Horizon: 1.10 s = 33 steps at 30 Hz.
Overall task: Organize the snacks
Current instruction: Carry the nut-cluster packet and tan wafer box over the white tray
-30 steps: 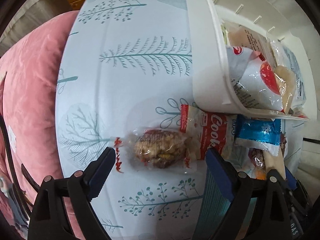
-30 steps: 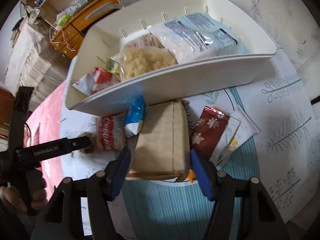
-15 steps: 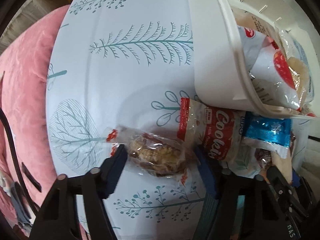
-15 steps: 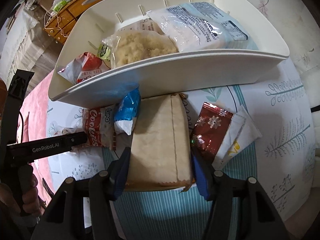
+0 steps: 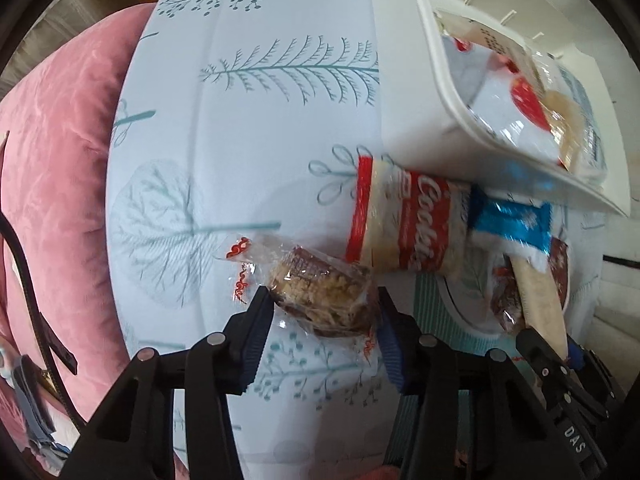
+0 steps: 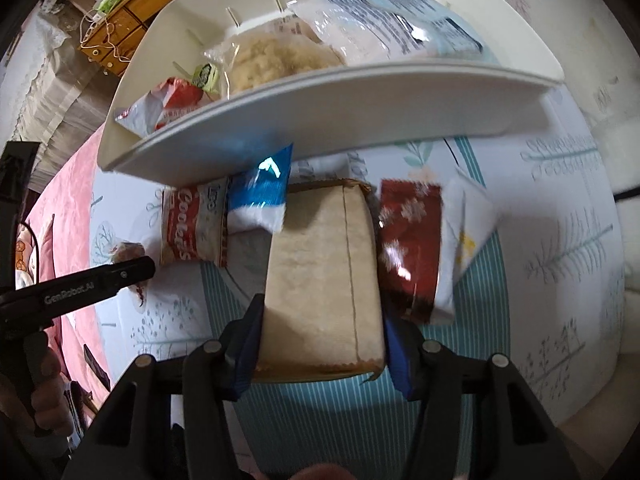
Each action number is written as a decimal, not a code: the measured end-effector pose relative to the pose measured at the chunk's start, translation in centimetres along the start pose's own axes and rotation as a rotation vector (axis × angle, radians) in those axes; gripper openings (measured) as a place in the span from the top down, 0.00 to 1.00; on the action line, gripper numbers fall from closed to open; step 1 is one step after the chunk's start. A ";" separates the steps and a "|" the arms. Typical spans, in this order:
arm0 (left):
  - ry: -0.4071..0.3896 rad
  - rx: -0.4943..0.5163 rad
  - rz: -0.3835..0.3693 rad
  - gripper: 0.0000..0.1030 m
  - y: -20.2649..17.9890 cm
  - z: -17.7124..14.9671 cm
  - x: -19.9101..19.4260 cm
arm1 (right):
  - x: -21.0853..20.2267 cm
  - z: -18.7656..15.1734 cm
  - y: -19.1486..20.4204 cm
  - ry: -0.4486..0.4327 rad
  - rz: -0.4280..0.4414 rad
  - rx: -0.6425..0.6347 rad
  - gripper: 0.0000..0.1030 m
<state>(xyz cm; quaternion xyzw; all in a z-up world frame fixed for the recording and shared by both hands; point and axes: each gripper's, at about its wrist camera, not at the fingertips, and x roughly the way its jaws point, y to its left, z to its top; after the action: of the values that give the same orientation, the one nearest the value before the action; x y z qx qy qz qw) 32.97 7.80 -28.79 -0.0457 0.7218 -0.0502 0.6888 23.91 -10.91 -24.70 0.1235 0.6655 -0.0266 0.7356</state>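
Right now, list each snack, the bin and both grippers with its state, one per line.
left gripper: shut on nut bar
nut bar: clamped, clear wrapper sealed
right gripper: shut on tan packet
tan packet: clamped, lying flat
white bin: holding several packets
Cookies packet: loose on cloth
blue packet: loose, overlapping the Cookies packet
red packet: loose beside tan packet

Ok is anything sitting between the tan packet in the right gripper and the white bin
Nothing solid blocks it. The tan packet is clamped in the right gripper, and only the blue wrapper overlaps its far left corner below the white bin wall.
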 end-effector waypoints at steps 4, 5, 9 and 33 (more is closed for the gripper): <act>-0.023 0.019 -0.020 0.53 0.5 -3.0 -1.3 | -1.0 -1.5 -0.3 0.008 0.007 0.041 0.48; -0.027 0.024 -0.024 0.53 0.7 -3.8 -1.7 | -1.4 -1.9 -0.3 0.003 0.009 0.049 0.48; -0.050 0.059 -0.056 0.53 1.1 -6.0 -3.8 | -3.0 -4.2 -0.2 -0.027 0.023 0.073 0.48; -0.239 0.159 -0.204 0.53 -4.5 -12.7 -16.3 | -13.0 -9.0 -1.7 -0.329 0.162 0.076 0.48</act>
<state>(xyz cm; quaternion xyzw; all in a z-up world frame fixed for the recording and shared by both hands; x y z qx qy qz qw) 21.04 5.64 -11.44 -0.0697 0.6201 -0.1709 0.7625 13.33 -12.21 -12.92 0.1982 0.5226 -0.0122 0.8291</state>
